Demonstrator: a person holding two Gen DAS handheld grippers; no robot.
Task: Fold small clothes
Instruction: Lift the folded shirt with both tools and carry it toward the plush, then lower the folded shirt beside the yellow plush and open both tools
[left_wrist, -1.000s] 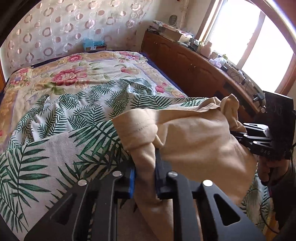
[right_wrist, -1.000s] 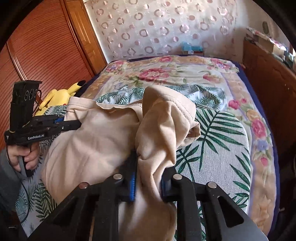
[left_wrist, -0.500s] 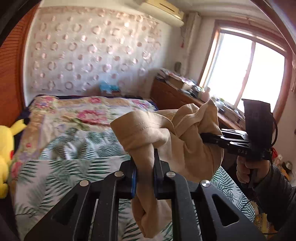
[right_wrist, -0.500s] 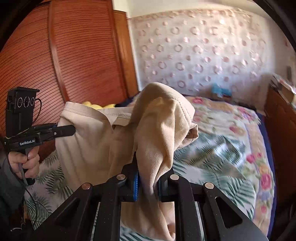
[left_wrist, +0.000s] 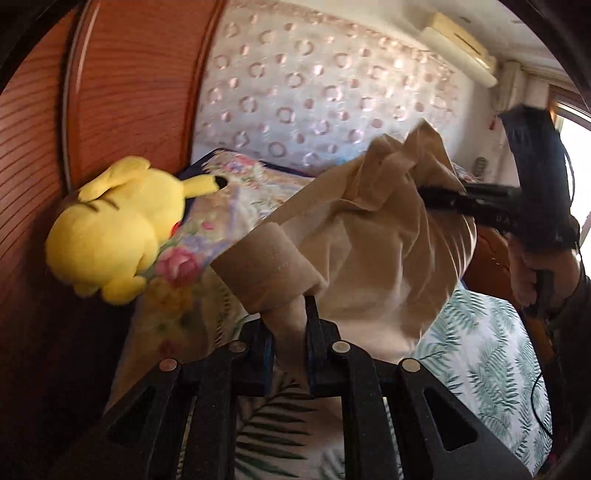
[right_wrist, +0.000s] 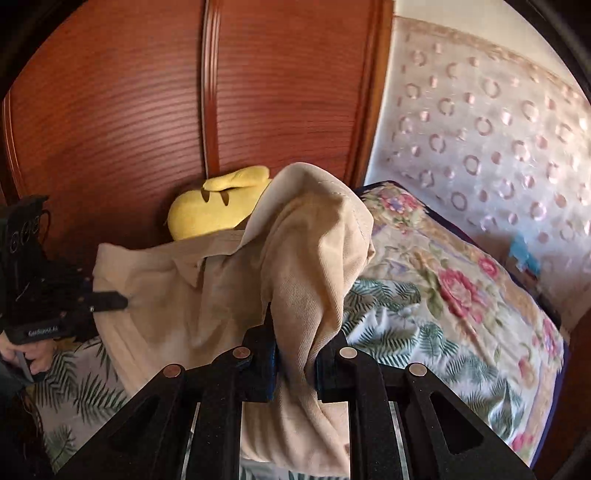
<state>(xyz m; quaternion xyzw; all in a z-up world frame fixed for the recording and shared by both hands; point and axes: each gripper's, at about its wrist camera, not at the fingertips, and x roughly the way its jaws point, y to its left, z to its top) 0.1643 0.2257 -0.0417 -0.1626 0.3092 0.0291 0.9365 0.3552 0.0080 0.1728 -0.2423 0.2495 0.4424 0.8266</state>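
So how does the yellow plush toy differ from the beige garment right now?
The yellow plush toy lies on the bed's edge against the wooden wardrobe; the beige garment hangs in the air above the bed. Nothing grips the toy, while the garment is pinched by the left hand-held gripper and the right hand-held gripper. The toy is stuffed and rounded; the garment is limp and bunched. Both are soft fabric.

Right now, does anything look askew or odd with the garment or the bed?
Nothing damaged or spilled. The beige garment hangs bunched and twisted between the left gripper and right gripper, not spread flat for folding. A yellow plush toy lies at the bed's edge.
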